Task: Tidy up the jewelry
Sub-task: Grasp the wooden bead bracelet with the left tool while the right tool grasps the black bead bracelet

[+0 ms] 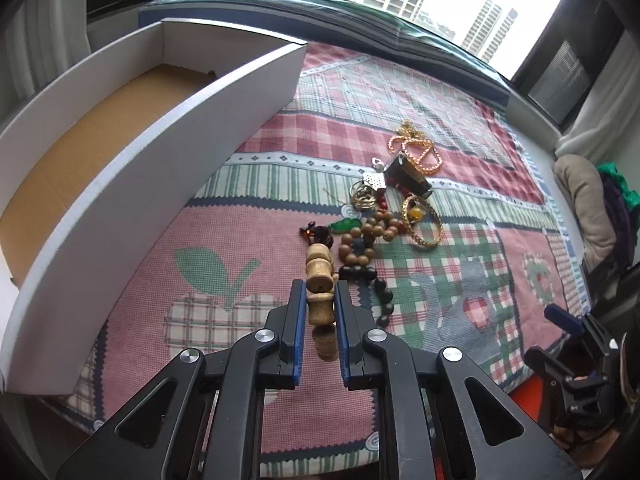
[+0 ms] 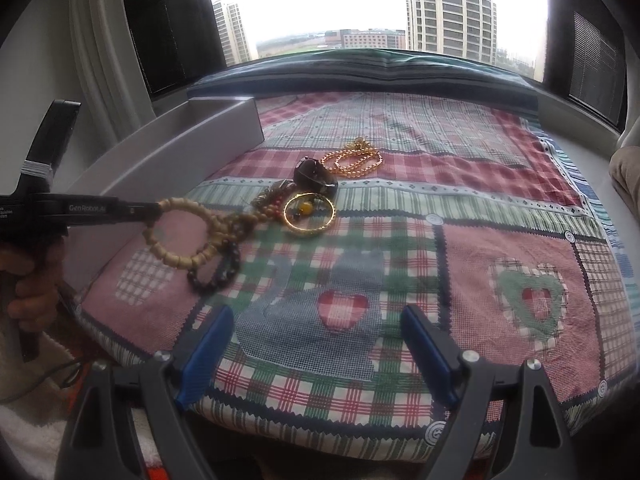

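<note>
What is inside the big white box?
The white box shows only its bare brown cardboard floor, plus one tiny dark speck near the far corner, too small to identify. The near wall hides the floor strip right behind it.

Pale wooden-bead bracelet (image 1: 319,280) lifted beside jewelry heap (image 1: 396,200) on quilt.

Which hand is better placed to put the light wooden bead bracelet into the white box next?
Left. The left gripper is already shut on the wooden bead bracelet, and the white box lies right beside it. The right gripper is open, holds nothing, and sits farther from the box.
</note>
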`<action>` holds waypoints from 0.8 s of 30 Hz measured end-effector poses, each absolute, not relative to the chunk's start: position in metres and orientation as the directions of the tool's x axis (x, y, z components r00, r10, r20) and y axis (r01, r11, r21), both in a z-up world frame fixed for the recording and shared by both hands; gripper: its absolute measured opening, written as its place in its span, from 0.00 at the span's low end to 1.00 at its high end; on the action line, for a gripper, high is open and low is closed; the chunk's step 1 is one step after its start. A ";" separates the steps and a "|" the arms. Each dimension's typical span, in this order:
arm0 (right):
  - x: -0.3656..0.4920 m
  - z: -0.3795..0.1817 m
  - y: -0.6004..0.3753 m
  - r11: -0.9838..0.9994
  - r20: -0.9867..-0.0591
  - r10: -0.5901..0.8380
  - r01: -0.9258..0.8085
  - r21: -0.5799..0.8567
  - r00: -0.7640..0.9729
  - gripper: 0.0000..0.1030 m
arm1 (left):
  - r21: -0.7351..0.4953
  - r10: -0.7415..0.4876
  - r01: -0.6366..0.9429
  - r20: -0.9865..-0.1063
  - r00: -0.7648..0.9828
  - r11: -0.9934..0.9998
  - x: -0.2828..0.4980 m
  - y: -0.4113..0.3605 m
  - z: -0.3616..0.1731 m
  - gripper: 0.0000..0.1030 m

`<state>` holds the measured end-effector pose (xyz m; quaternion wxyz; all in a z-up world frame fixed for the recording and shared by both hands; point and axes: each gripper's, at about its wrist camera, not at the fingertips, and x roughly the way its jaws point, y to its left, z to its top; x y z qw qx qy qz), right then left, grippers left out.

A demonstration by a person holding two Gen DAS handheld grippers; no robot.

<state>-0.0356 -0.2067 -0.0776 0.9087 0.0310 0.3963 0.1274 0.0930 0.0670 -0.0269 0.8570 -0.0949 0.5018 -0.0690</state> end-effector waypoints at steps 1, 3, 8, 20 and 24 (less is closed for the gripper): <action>-0.025 -0.082 -0.202 0.955 -0.726 0.286 -0.246 0.165 0.626 0.84 | -0.228 -0.202 0.004 -0.853 0.481 0.974 0.089 0.076 -0.034 0.12; -0.004 -0.092 -0.188 0.928 -0.747 0.345 -0.327 0.180 0.568 0.84 | -0.233 -0.189 -0.043 -0.871 0.454 0.971 0.082 0.094 -0.051 0.12; 0.044 -0.119 -0.132 0.864 -0.795 0.416 -0.465 0.194 0.441 0.63 | -0.187 -0.128 -0.107 -0.903 0.411 0.977 0.073 0.114 -0.086 0.13; 0.080 -0.146 -0.062 0.834 -0.864 0.290 -0.552 0.017 0.412 0.12 | -0.011 0.009 -0.047 -0.914 0.405 0.999 0.076 0.082 -0.103 0.12; 0.071 -0.114 -0.083 0.841 -0.833 0.312 -0.540 0.019 0.457 0.12 | -0.105 -0.067 -0.059 -0.888 0.456 0.993 0.072 0.090 -0.077 0.11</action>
